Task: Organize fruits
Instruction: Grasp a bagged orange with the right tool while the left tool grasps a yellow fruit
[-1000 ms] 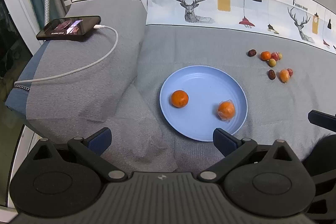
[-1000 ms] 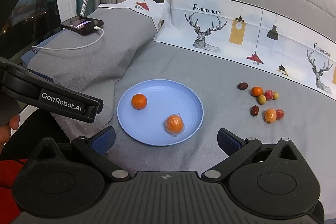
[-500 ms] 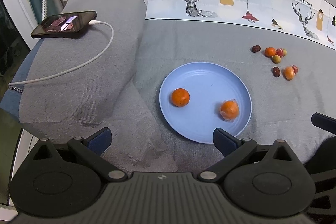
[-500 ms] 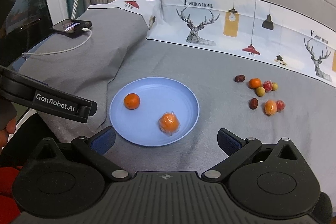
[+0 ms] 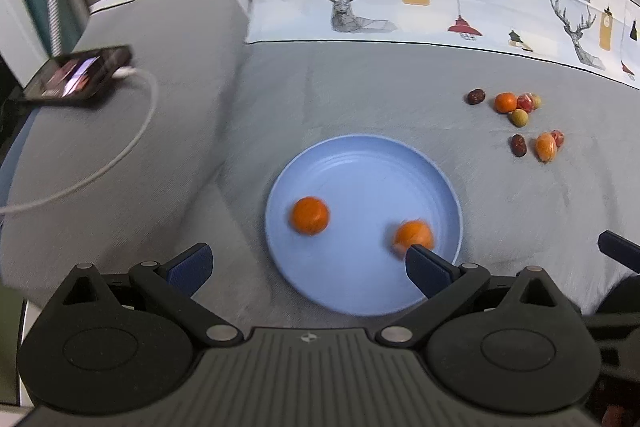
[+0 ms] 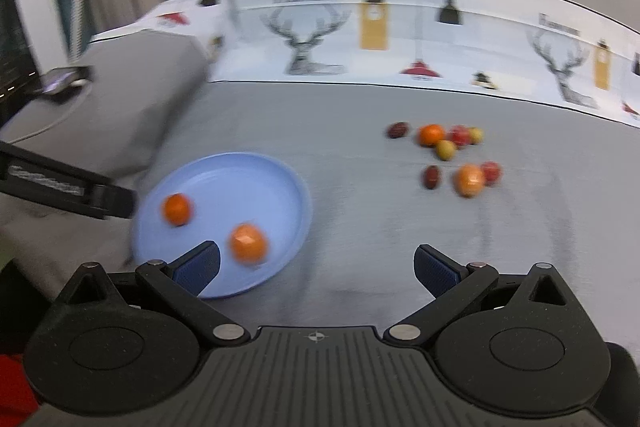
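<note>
blue plate [image 6: 280, 187] had slid to the lower left of the right wrist frame versus half a second before, and the loose fruit pile [image 6: 448, 155] sat nearer centre. right view was motion-blurred, fruit kinds hard to tell. right gripper [image 6: 316, 267] was spread wide, empty. left gripper [image 5: 308, 267] was also wide, empty, its right fingertip hiding part of the wrapped orange [image 5: 412, 233] on the plate [image 5: 360, 167]; bare orange [image 5: 310, 215] beside it.
</note>
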### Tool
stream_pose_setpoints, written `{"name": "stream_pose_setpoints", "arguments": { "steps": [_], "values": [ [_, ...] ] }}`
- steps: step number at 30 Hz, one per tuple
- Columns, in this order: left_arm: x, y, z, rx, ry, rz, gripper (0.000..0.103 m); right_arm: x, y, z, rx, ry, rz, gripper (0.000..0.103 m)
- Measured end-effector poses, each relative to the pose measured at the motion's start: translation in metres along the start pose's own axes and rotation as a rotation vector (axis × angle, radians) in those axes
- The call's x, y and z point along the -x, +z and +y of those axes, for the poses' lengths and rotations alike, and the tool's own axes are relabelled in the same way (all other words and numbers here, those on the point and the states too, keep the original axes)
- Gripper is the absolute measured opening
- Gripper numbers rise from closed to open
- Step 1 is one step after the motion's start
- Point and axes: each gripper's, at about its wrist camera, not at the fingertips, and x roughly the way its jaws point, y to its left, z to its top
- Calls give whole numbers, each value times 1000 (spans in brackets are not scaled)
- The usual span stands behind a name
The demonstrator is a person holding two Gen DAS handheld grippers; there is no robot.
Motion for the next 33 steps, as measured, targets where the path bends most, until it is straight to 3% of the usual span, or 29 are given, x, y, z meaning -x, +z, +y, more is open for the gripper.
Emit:
{"name": "stream_pose_setpoints", "arguments": {
  "steps": [12,18,23,25,26,30,33],
  "values": [
    [-53,51,-62,-57,-54,74,103,-79,2,-108,-178,-262,-35,102],
    [-90,78,-99,-109,-43,68,103,-142,14,-147,-283,-244,-32,73],
    [-118,106,-130,-136,-75,43,103,-177,25,-151,-260,-239,-45,59],
    [-129,118,-145,-156,-101,31,103,-183,26,-149,-214,-249,-65,37],
    [-135,124,-154,-168,-123,26,103,-184,26,-150,-196,-266,-66,33],
    [-160,149,-194,-240,-214,23,103,-179,22,-169,-201,-384,-67,33],
    [-179,162,-220,-247,-236,44,103,-177,18,-183,-235,-419,-74,33]
  ]
}}
